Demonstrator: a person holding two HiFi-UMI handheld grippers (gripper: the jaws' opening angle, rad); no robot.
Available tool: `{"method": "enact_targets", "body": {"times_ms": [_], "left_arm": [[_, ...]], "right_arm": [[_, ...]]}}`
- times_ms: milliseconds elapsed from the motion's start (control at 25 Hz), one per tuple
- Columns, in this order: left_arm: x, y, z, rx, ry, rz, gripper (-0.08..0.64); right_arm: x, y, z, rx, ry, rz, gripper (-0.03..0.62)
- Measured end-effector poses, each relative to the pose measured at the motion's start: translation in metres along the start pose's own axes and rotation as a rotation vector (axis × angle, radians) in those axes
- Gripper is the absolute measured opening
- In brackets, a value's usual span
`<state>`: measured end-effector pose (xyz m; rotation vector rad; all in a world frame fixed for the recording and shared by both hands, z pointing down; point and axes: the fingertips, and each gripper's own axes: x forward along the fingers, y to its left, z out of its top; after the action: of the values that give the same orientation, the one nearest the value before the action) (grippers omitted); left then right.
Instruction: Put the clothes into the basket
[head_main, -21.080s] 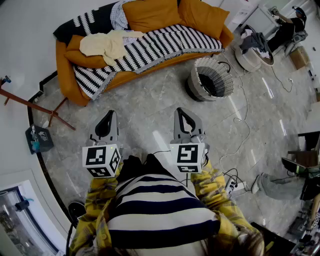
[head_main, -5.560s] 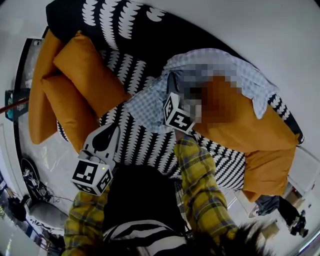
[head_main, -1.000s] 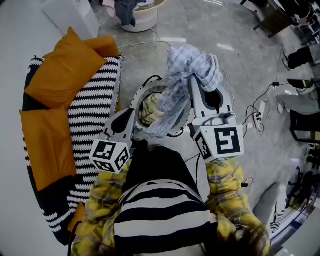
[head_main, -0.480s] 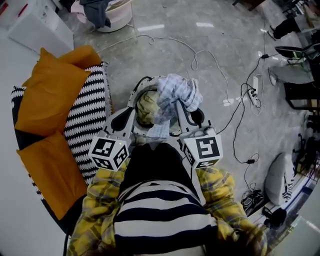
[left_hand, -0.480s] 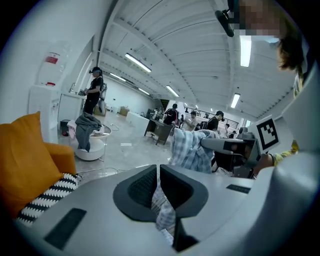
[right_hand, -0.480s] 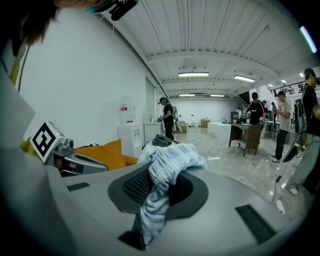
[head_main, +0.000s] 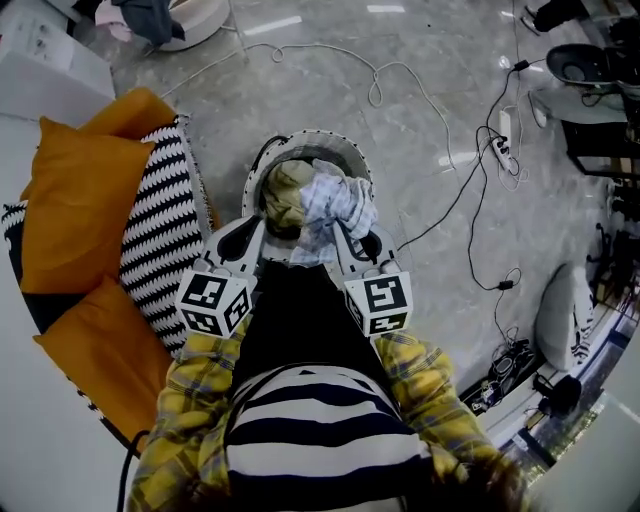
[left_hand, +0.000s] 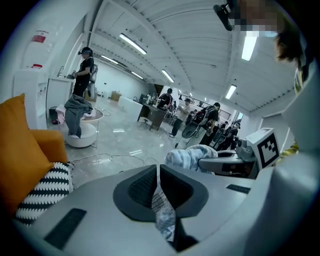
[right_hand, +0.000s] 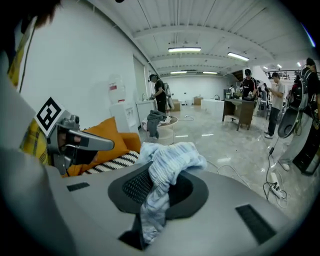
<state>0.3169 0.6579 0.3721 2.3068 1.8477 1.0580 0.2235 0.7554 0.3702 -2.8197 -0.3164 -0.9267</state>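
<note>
**Shirt held over the basket, not yet released.**
A pale yellow garment already lies inside the basket. The light blue shirt is bunched directly above the basket's opening, partly over the yellow piece. At the basket's near rim, the left gripper has its jaws pressed together on a thin fold of the shirt. Beside it at the same rim, the right gripper is clamped on a thicker bunch. What appears to be left is lowering the shirt in and letting go. A striped sofa stands just left of the basket.
</note>
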Motion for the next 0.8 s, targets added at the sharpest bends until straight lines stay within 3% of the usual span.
{"method": "enact_targets", "body": {"times_ms": [480, 800], "left_arm": [[0.030, -0.004, -0.077, -0.084, 0.138, 0.067, 0.028], [0.039, -0.003, -0.112, -0.113, 0.198, 0.090, 0.028]], "right_arm": [[0.044, 0.023, -0.115, -0.093, 0.292, 0.196, 0.075], [0.056, 0.026, -0.154, -0.194, 0.433, 0.234, 0.083]]}}
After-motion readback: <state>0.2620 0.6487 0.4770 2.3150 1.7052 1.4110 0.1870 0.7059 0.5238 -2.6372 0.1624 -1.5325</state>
